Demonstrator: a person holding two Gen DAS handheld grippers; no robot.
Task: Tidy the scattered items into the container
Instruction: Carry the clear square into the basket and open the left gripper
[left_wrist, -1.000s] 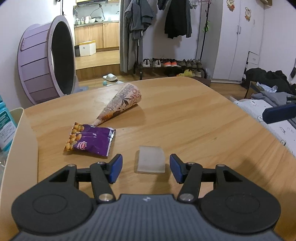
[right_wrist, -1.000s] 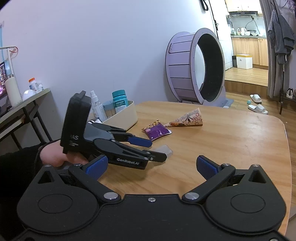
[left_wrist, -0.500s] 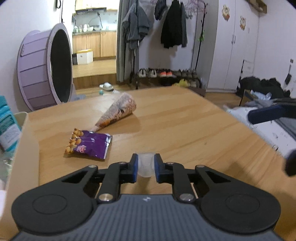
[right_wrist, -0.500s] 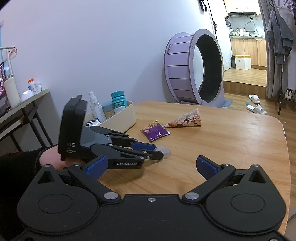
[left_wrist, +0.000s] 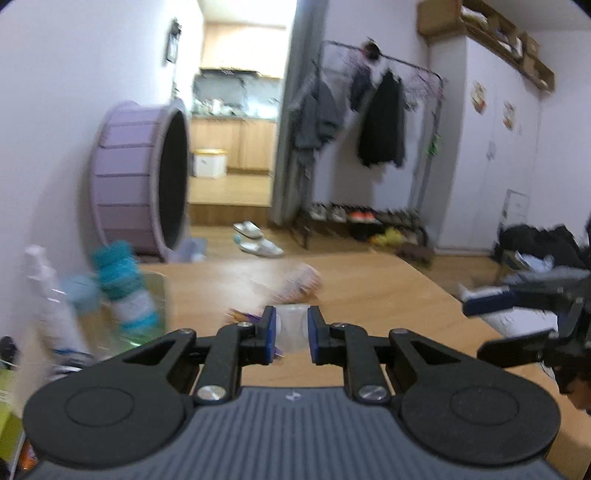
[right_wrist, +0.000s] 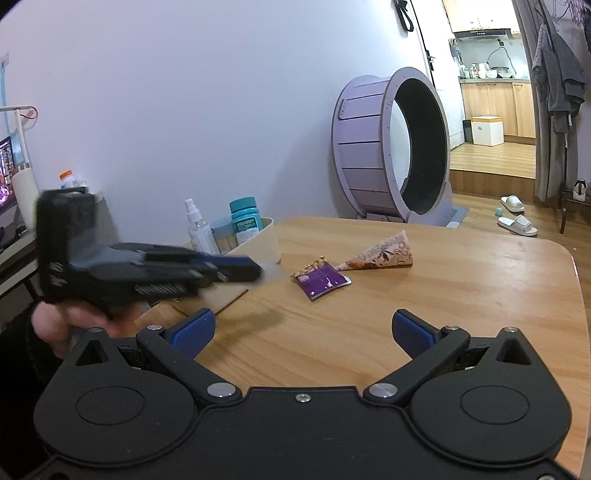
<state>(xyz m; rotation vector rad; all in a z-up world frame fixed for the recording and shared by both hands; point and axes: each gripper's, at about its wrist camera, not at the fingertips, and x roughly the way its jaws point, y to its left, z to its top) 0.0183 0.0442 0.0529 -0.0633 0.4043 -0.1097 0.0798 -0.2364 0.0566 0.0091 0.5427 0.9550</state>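
The left gripper (left_wrist: 291, 334) is clamped on a small translucent packet (left_wrist: 292, 325), held clear of the table (right_wrist: 461, 295) beside the bin (right_wrist: 258, 243) at its far left edge. Carry it over the bin's rim before letting go, avoiding the bottles (right_wrist: 242, 219) inside. The right gripper (right_wrist: 301, 330) hovers wide and empty; a purple pouch (right_wrist: 321, 282) and paper cone (right_wrist: 380, 254) remain mid-table.

A: What sort of place is this?
B: A lived-in home: coats on a clothes rack (left_wrist: 380, 122), a shoe rack (left_wrist: 365, 218), slippers (right_wrist: 515, 214), a kitchen (right_wrist: 495, 81) beyond, and a purple cat wheel (right_wrist: 391, 147).
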